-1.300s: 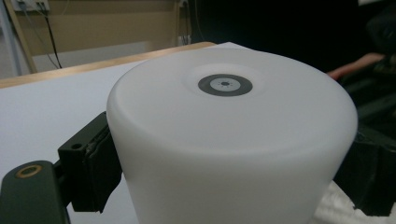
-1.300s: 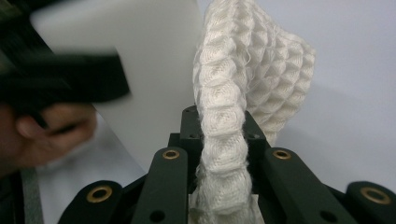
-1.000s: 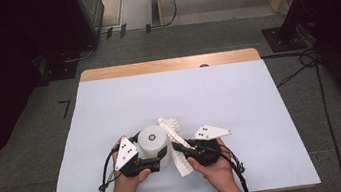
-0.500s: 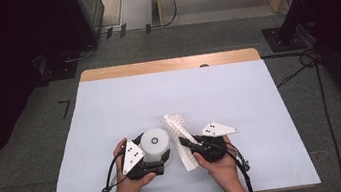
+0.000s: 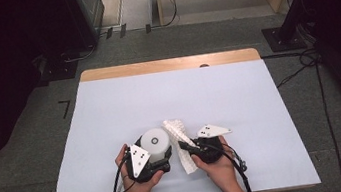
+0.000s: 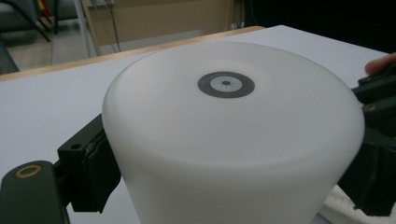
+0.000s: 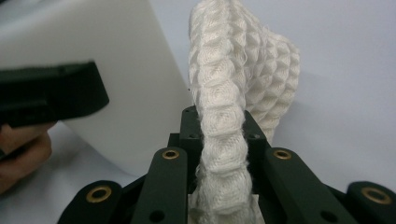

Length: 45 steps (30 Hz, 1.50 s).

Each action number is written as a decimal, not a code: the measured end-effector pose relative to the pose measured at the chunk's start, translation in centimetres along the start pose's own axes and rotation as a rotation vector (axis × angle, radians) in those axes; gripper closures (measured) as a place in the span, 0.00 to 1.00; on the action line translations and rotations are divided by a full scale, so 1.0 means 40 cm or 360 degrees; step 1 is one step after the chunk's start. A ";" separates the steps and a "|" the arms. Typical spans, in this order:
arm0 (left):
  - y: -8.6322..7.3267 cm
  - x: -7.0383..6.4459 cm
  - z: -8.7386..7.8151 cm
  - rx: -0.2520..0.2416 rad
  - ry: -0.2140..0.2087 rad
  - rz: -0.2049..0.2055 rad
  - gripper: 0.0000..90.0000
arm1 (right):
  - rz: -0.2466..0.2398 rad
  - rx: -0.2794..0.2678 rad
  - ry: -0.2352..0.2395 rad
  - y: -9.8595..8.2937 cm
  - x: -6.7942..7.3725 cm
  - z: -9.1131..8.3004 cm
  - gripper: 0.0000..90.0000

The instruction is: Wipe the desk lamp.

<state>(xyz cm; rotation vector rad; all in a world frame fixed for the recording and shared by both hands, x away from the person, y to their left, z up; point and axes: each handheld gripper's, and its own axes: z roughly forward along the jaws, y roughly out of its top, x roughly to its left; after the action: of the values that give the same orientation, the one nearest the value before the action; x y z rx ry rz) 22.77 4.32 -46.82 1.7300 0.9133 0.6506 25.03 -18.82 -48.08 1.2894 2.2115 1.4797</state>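
**White cup and waffle cloth, both clamped**

White plastic cup (image 5: 156, 142) sits upside down near the front edge of the table (image 5: 110, 109), base facing up with a small grey ring mark in the middle of it. The left gripper (image 5: 160, 163) has it squeezed from both sides; in the left gripper view the black pads (image 6: 95, 170) press right against the cup wall, so the jaws are spread about as wide as the cup itself.

Just to the right of the cup, the right gripper (image 5: 184, 146) pinches a white waffle-weave cloth (image 5: 181, 142). Its jaws are nearly closed on a bunched strip of it, and in the right gripper view the fabric rises up between them, just beside the cup wall. Can't tell whether cloth and cup actually touch.
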 end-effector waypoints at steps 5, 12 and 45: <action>0.015 0.047 -0.010 -0.0053 -0.0173 -0.0060 0.10 | -0.0026 0.0037 0.0085 0.003 0.030 0.015 0.86; 0.007 0.032 0.001 -0.0021 -0.0252 0.0000 0.10 | -0.0084 -0.0198 0.0154 0.066 0.058 -0.066 0.86; 0.001 0.042 0.006 -0.0005 -0.0311 0.0096 0.10 | -0.0004 -0.0147 0.0042 0.041 -0.008 -0.056 0.86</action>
<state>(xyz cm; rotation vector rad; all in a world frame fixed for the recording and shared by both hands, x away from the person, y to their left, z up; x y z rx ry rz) 23.95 5.58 -46.86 1.7889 0.7261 0.5110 24.86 -20.34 -45.75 1.2451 2.1323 1.5867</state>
